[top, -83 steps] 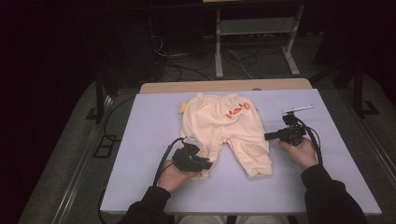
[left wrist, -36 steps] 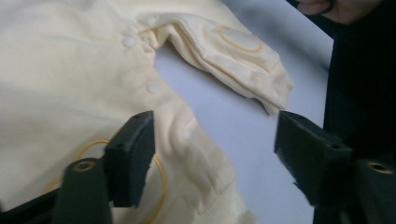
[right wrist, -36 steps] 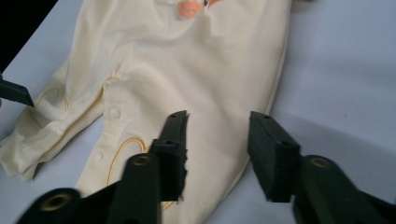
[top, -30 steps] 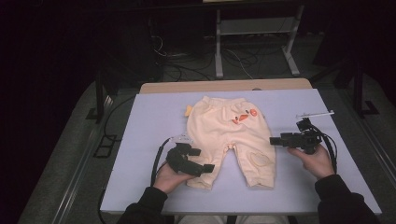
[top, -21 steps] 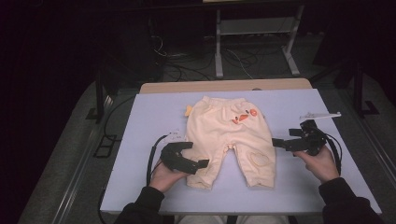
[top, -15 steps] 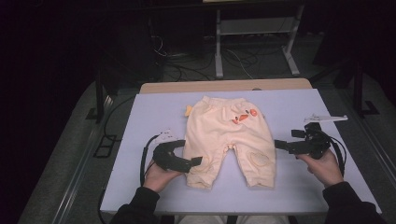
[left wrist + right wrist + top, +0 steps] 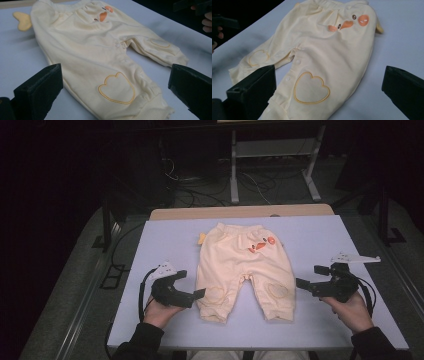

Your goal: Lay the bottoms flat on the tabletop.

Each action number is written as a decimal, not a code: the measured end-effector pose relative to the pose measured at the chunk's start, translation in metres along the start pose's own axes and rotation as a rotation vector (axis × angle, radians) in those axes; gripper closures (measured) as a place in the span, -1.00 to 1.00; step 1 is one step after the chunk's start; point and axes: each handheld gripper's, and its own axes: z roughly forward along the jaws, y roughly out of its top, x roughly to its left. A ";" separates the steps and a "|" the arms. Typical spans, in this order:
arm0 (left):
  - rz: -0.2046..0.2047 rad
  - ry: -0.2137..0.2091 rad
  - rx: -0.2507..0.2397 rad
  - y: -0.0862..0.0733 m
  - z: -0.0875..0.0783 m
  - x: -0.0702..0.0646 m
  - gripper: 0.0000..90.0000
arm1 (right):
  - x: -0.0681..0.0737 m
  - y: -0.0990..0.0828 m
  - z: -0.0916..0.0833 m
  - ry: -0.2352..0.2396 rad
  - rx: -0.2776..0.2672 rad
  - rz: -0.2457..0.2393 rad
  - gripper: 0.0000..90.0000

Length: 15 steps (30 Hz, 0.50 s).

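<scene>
— Where do we stand with the baby trousers?

— They lie flat in the middle of the desk, waistband away from us, both legs pointing toward us and spread a little apart. The cloth looks smooth, with only slight gathers at the cuffs.

— And our claws?

— The left claw sits just beside the left leg cuff, jaws wide with nothing in them. The right claw is just off the right leg, also wide and holding nothing (it has just been opening, with no cloth between its jaws).

— So how do we take the next grip well, if we mean to fold?

— We judge it best to come in low and level, one claw on each cuff, and pinch both layers of cloth together. We lift evenly, so the legs travel as one and the waistband stays put.

— Any risk?

— Catching only the top layer, which would drag the trousers askew.
</scene>
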 end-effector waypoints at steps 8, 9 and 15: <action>0.000 0.030 0.000 -0.011 -0.010 0.005 -1.00 | 0.000 -0.020 -0.003 -0.012 -0.024 -0.020 -1.00; 0.000 0.032 -0.001 -0.013 -0.011 0.006 -1.00 | 0.000 -0.022 -0.003 -0.010 -0.032 -0.022 -1.00; -0.011 0.042 -0.024 -0.021 -0.015 0.011 -1.00 | -0.004 -0.036 -0.001 -0.001 -0.059 -0.045 -1.00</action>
